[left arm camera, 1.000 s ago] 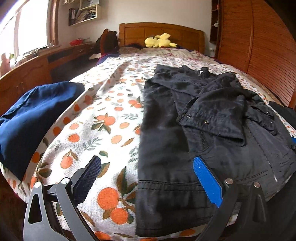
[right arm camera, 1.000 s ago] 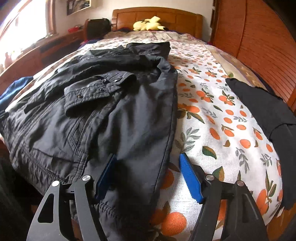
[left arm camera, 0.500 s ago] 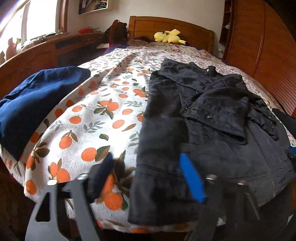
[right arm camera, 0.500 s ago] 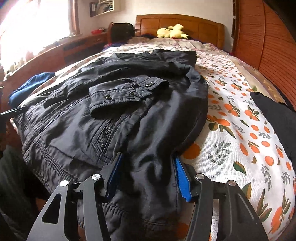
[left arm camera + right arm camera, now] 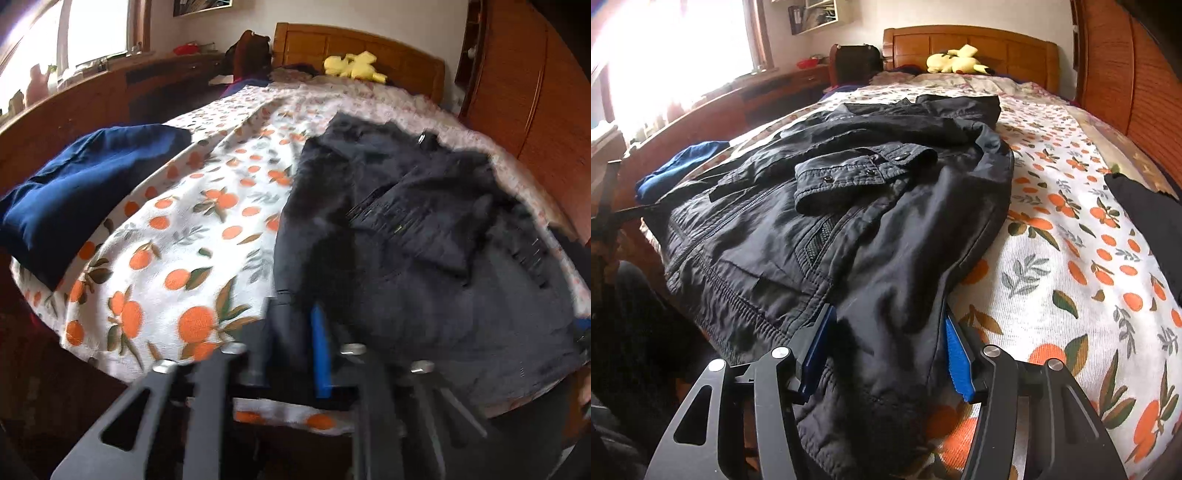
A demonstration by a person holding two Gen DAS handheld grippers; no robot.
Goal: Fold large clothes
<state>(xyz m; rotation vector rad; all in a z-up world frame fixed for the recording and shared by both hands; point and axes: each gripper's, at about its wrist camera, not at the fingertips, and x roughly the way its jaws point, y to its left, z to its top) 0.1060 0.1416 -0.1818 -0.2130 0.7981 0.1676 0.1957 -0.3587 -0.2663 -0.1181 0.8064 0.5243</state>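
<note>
Across the foot of the bed lies the black jacket, spread flat with its sleeves folded over the chest, hem toward you, and you have a gripper at each bottom corner so the lower half can be lifted evenly for the next fold, as I judge it. Your left gripper is closing, its two pads drawn nearly together on the hem at the jacket's left corner; that view is smeared with motion, so the bite looks thin but I cannot say how much cloth it has. Your right gripper has its jaws standing about half apart with a thick bunch of the right corner filling the gap between the blue pads, which seem to press on it from both sides. The jacket is a crisp woven shell, faintly shiny, with a ribbed elastic hem, a zip up the front, metal snaps on the cuff and a mesh-lined pocket slit; it should crease stiffly and slide a little. Under it the bedspread is soft waffle cotton printed with oranges, and a folded navy garment sits well apart at the left edge
</note>
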